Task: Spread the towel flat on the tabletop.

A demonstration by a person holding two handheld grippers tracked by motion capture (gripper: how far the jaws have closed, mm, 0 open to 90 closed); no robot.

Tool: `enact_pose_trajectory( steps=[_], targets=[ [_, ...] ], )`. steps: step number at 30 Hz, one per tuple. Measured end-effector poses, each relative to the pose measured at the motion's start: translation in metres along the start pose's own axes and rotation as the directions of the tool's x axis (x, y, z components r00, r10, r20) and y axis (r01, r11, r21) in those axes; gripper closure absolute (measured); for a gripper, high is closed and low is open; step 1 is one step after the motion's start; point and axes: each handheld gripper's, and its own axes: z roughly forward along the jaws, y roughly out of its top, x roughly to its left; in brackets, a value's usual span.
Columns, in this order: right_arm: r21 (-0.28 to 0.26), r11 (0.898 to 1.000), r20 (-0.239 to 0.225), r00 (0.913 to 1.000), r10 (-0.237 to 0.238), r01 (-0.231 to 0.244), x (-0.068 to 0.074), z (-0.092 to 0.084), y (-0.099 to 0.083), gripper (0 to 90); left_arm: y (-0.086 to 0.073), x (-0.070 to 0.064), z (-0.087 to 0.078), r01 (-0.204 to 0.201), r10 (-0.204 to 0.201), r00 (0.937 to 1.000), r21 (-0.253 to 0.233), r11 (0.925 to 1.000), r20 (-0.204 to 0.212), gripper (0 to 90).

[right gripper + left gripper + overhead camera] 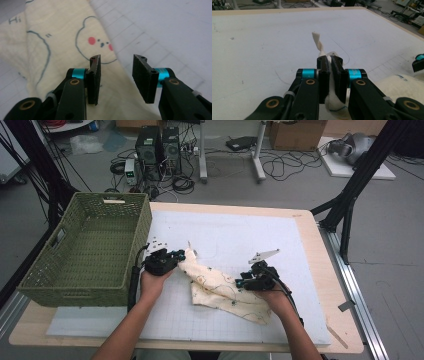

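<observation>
Cloth (220,287), cream-coloured and printed with thin dark line drawings, lies crumpled on the white gridded mat (280,245) near the person's edge of the table, between the two grippers. In the right gripper view the print reads clearly: a bear's outline with pink cheeks, small dark eyes and a nose, and near the top left corner the letters "Hi" (13,20) in grey.

At the cloth's upper left end, the left gripper (172,256) has its jaws pressed together on a bunched fold. In the left gripper view the cream fabric (331,100) bulges out between and below the black pads, and a twisted tip of cloth (317,41) stands up beyond the jaws.

At the cloth's right side, the right gripper (245,282) rests over the fabric with its jaws partly apart. In the right gripper view the two black pads (95,75) stand with a clear gap between them and nothing gripped; the printed cloth (62,50) lies flat beneath and beyond them, next to bare mat.

Left of the mat stands a green woven basket (85,250) with a handle slot in its wall, just beside the left gripper. The wooden table (325,270) frames the mat.
</observation>
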Motion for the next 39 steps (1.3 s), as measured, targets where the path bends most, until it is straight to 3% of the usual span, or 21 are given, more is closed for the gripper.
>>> enact_pose_trajectory(
  steps=[2,4,6,7,9,12,14,16,19,20,23,25,27,30,31,33,36,39],
  targets=[
    [0.026,0.999,-0.008,0.9994,-0.035,0.035,0.008,0.004,0.000,56.1,0.000,0.000,-0.001,0.000,0.000,1.0000,0.003,1.0000,-0.002,84.4],
    [0.047,0.996,0.026,0.9964,-0.081,0.080,0.015,0.006,0.000,55.5,-0.001,0.000,-0.001,0.000,0.000,1.0000,-0.002,1.0000,-0.001,84.2],
    [0.057,0.995,0.044,0.9953,-0.086,0.084,0.019,0.007,0.000,55.6,-0.001,0.000,-0.002,0.000,0.000,1.0000,0.000,1.0000,0.001,84.0],
    [0.057,0.994,0.053,0.9945,-0.091,0.088,0.020,0.007,0.000,58.5,-0.001,0.000,-0.002,0.000,0.000,1.0000,-0.003,1.0000,-0.001,84.0],
    [0.069,0.991,0.034,0.9922,-0.120,0.117,0.023,0.006,0.000,83.7,-0.002,0.000,-0.002,0.002,-0.002,1.0000,-0.003,1.0000,-0.001,84.0],
    [0.056,0.982,0.085,0.9796,-0.182,0.178,0.027,-0.001,0.002,87.9,-0.002,-0.001,-0.003,0.005,-0.005,1.0000,-0.007,1.0000,0.007,84.0],
    [-0.002,0.986,0.143,0.9762,-0.163,0.165,0.024,-0.011,0.003,88.0,-0.001,-0.002,-0.003,0.003,-0.002,0.9999,-0.015,0.9999,0.014,84.1],
    [-0.053,0.985,0.204,0.9673,-0.150,0.164,0.020,-0.023,0.004,88.1,0.000,-0.003,-0.004,0.005,-0.004,0.9998,-0.020,0.9998,0.020,84.0],
    [-0.101,0.975,0.303,0.9396,-0.159,0.198,0.022,-0.036,0.007,88.1,0.000,-0.005,-0.003,0.003,-0.003,0.9996,-0.021,0.9998,0.028,84.0],
    [-0.118,0.970,0.314,0.9346,-0.168,0.213,0.023,-0.038,0.008,88.1,-0.001,-0.006,-0.002,0.004,-0.003,0.9996,-0.020,0.9998,0.027,84.0],
    [-0.088,0.971,0.232,0.9525,-0.197,0.222,0.031,-0.033,0.008,88.1,-0.001,-0.005,-0.002,0.002,-0.002,0.9998,-0.014,0.9999,0.020,83.9],
    [-0.073,0.969,0.141,0.9638,-0.226,0.238,0.040,-0.024,0.004,88.1,-0.001,-0.004,-0.003,0.005,-0.005,0.9999,-0.018,0.9998,0.014,83.9],
    [-0.056,0.966,0.064,0.9665,-0.248,0.252,0.050,-0.015,-0.001,88.0,-0.002,-0.002,-0.004,0.008,-0.007,0.9999,-0.017,0.9998,0.010,83.9],
    [-0.021,0.964,-0.007,0.9637,-0.267,0.267,0.061,-0.002,-0.010,87.9,-0.003,-0.001,-0.005,0.011,-0.011,0.9999,-0.015,0.9998,0.005,83.8],
    [0.003,0.962,-0.014,0.9622,-0.272,0.272,0.063,0.003,-0.013,87.8,-0.003,-0.001,-0.006,0.007,-0.007,1.0000,-0.013,0.9999,0.005,83.8],
    [-0.014,0.965,-0.014,0.9653,-0.261,0.260,0.062,0.005,-0.016,87.3,-0.004,-0.001,-0.006,0.007,-0.007,1.0000,-0.011,0.9999,0.007,83.7],
    [-0.021,0.973,-0.043,0.9725,-0.229,0.228,0.060,0.004,-0.017,77.6,-0.004,-0.002,-0.006,0.003,-0.003,1.0000,-0.012,0.9999,0.007,83.5],
    [-0.042,0.975,-0.028,0.9751,-0.220,0.219,0.058,-0.004,-0.014,66.9,-0.004,-0.002,-0.006,0.002,-0.002,1.0000,-0.013,0.9999,0.008,83.5]
  ],
)
